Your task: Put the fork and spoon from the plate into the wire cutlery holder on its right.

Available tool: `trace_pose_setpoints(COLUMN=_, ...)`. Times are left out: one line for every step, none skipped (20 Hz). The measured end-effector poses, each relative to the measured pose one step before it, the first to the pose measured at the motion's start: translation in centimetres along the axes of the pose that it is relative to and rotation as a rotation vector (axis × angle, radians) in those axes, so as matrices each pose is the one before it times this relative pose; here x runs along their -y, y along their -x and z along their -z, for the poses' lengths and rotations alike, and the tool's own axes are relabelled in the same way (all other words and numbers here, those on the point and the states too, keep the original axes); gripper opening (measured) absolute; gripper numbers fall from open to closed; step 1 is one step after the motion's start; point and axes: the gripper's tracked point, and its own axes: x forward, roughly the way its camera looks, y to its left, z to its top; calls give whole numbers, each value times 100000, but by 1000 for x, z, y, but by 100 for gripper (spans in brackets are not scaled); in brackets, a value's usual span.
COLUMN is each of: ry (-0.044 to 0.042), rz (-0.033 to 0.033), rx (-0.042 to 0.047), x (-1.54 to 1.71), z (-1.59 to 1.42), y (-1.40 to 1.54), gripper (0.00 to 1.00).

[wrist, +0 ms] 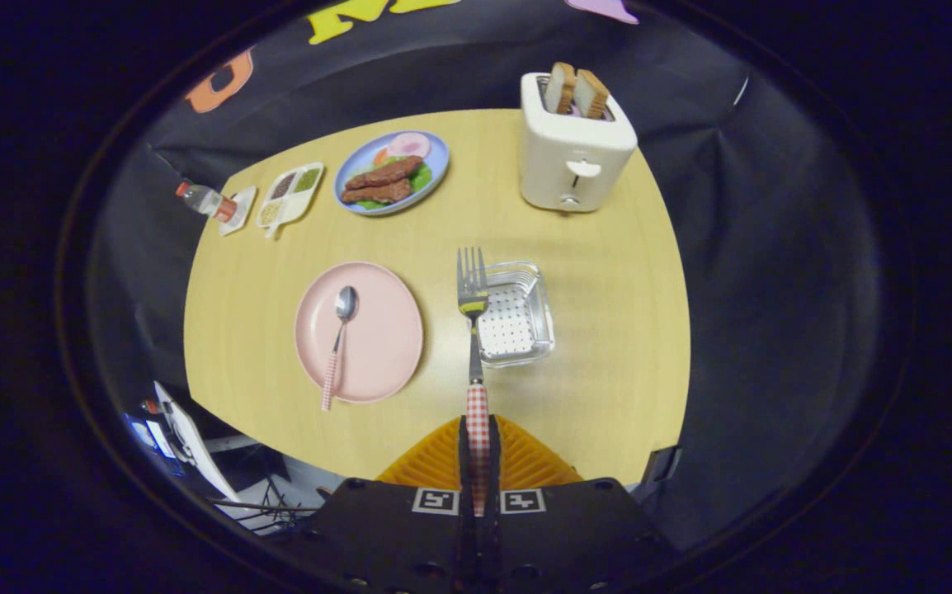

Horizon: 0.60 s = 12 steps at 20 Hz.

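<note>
My gripper (477, 450) is clamped on the fork (473, 330) handle, tines ahead over the wire cutlery holder's (517, 318) near-left rim. Spoon (337, 342) lies on the pink plate (381, 346), ahead-left.

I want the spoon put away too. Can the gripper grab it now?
Probably not yet: the gripper is shut on the fork, held above the cutlery holder. The spoon lies uncovered on the pink plate.

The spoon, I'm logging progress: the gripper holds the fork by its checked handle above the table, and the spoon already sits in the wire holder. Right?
Not quite. The gripper view shows the spoon still lying on the pink plate, not in the wire holder. The rest stands: the gripper is shut on the fork by its checked handle, above the table.
</note>
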Motion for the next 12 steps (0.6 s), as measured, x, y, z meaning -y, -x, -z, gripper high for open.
trace_pose_setpoints(ry=-857, rz=560, rx=-2803, x=582, z=110, y=-111, gripper=3)
trace_pose_setpoints(ry=-534, rz=-500, rx=-3463, x=352, z=153, y=-97, gripper=3)
trace_pose_setpoints(ry=-781, rz=-1009, rx=-3128, x=53, z=182, y=-54, gripper=3)
trace_pose_setpoints(ry=-1239, rz=-1432, rx=-4133, x=-96, z=109, y=-208, gripper=3)
trace_pose_setpoints(ry=-1160, rz=-1110, rx=-3671, x=11, z=46, y=-296, gripper=3)
trace_pose_setpoints(ry=-1166, rz=-292, rx=-3169, x=10, z=-69, y=-275, gripper=3)
trace_pose_setpoints(ry=-735, rz=700, rx=-3278, x=215, z=-122, y=-383, gripper=3)
trace_pose_setpoints(ry=-376, rz=1428, rx=-2811, x=327, z=-218, y=-299, gripper=3)
trace_pose_setpoints(ry=-271, rz=1510, rx=-1924, x=192, z=-507, y=-220, gripper=3)
trace_pose_setpoints(ry=117, rz=1353, rx=-1455, x=130, z=-505, y=-189, gripper=3)
trace_pose_setpoints(ry=712, rz=1410, rx=-1922, x=110, z=-296, y=-47, gripper=3)
trace_pose_setpoints(ry=377, rz=369, rx=-1011, x=-197, z=-468, y=-61, gripper=3)
